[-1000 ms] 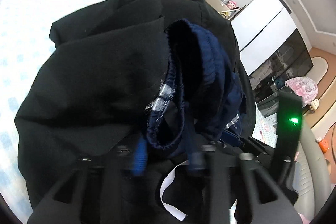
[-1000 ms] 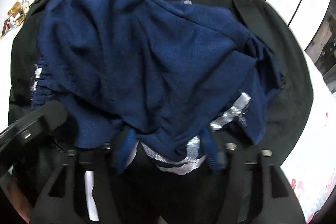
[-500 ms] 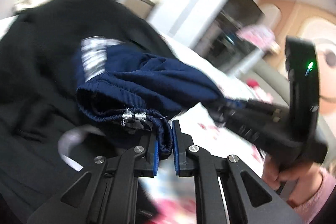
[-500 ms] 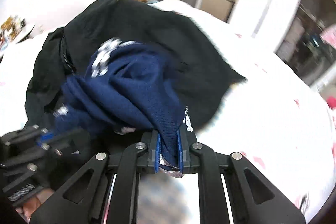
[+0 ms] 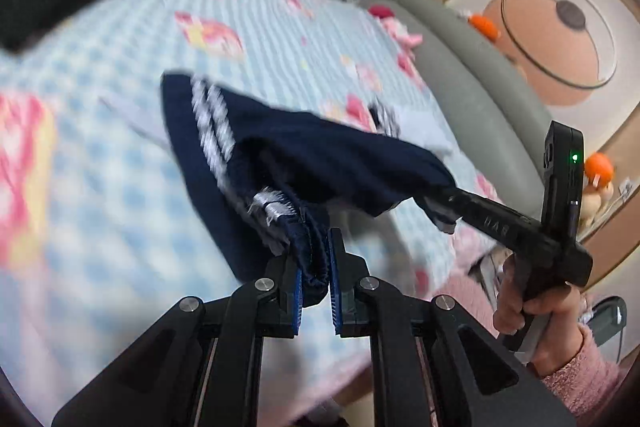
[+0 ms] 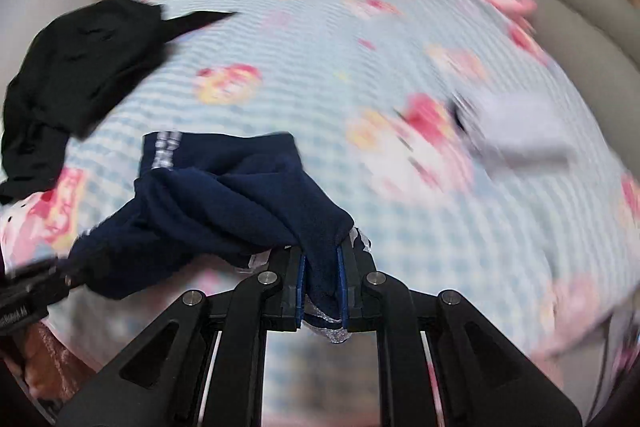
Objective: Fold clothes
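Observation:
A navy garment (image 5: pixel 304 155) with white side stripes hangs between both grippers above the bed. My left gripper (image 5: pixel 314 269) is shut on its elastic waistband edge. My right gripper (image 6: pixel 322 277) is shut on another part of the same navy garment (image 6: pixel 224 215), and the cloth bunches toward the left. In the left wrist view the right gripper (image 5: pixel 436 205) reaches in from the right, held by a hand in a pink sleeve (image 5: pixel 560 343). The garment's lower end droops to the sheet.
The bed has a blue checked sheet (image 6: pixel 360 59) with pink prints. A black garment (image 6: pixel 80 63) lies heaped at the far left. A pale folded piece (image 6: pixel 516 127) rests at the right. A grey padded bed edge (image 5: pixel 472 67) runs along the right side.
Both grippers have lifted the navy garment off the black one and carried it away over the open sheet. The black garment now lies behind, at the far left.

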Demonstrator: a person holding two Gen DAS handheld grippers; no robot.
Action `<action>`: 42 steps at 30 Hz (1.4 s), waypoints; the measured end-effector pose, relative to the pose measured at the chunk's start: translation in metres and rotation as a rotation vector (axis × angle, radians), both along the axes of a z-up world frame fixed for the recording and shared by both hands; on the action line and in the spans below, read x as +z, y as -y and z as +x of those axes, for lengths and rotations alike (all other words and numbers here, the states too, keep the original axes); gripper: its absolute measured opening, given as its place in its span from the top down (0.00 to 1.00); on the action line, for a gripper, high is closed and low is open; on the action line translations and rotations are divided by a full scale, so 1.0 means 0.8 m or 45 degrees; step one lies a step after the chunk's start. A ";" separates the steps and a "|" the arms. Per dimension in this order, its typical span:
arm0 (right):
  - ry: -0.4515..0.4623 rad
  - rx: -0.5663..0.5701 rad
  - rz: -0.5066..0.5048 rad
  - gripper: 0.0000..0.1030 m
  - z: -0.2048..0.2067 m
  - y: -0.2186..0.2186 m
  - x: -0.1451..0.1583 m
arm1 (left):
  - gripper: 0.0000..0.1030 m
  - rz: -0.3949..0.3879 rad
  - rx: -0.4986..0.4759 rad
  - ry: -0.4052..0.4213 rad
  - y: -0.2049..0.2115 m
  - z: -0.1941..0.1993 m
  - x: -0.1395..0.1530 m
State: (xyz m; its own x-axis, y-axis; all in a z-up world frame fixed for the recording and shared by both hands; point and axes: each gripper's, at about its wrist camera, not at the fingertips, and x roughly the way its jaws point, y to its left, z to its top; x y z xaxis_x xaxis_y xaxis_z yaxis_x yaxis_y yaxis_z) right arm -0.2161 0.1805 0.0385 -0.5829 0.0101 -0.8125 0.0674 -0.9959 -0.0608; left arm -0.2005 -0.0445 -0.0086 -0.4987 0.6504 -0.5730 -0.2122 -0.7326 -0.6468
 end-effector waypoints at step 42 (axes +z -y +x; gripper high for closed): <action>-0.028 0.066 -0.223 0.67 0.033 -0.048 0.006 | 0.89 -0.216 0.122 -0.094 -0.058 0.111 0.047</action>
